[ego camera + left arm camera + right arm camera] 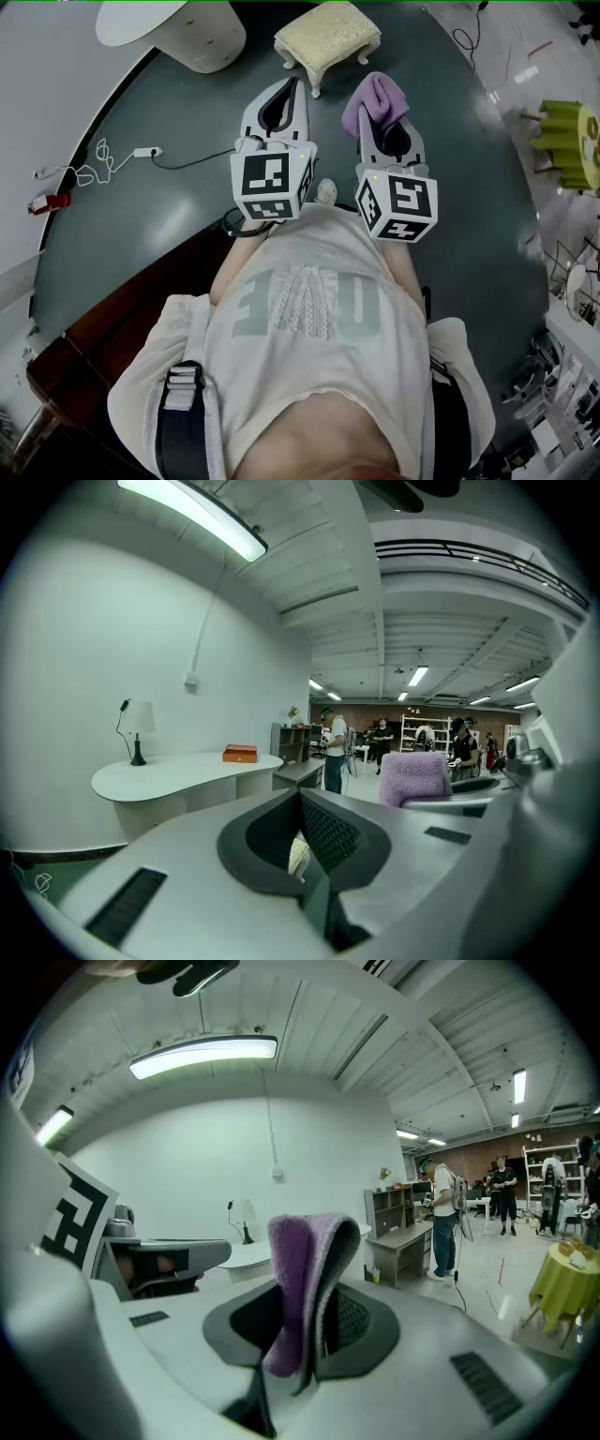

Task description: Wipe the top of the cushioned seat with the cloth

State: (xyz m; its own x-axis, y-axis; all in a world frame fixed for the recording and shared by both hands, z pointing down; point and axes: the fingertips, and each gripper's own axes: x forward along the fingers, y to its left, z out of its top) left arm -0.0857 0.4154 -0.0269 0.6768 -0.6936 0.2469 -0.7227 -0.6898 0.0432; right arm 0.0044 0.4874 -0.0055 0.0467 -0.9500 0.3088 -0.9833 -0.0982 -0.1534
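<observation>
Right claw (382, 122) is clamped on the folded purple cloth (373, 98), which sticks out past the jaw tips. Left claw (289, 89) is closed, with nothing in it. The cushioned seat (326, 33) stands on the floor (187, 187) ahead of and below both claws, roughly between their lines. It sits cornerwise, so its long axis is hard to call, and it's well apart from the cloth, so I'd expect the right claw to go forward and down. No containers in play.

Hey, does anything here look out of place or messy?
Nothing looks damaged or spilled. The cushioned seat stands upright, and the purple cloth sits clamped in the right gripper. The only untidy bit is a white cable and power strip lying loose at the left edge of the rug.
</observation>
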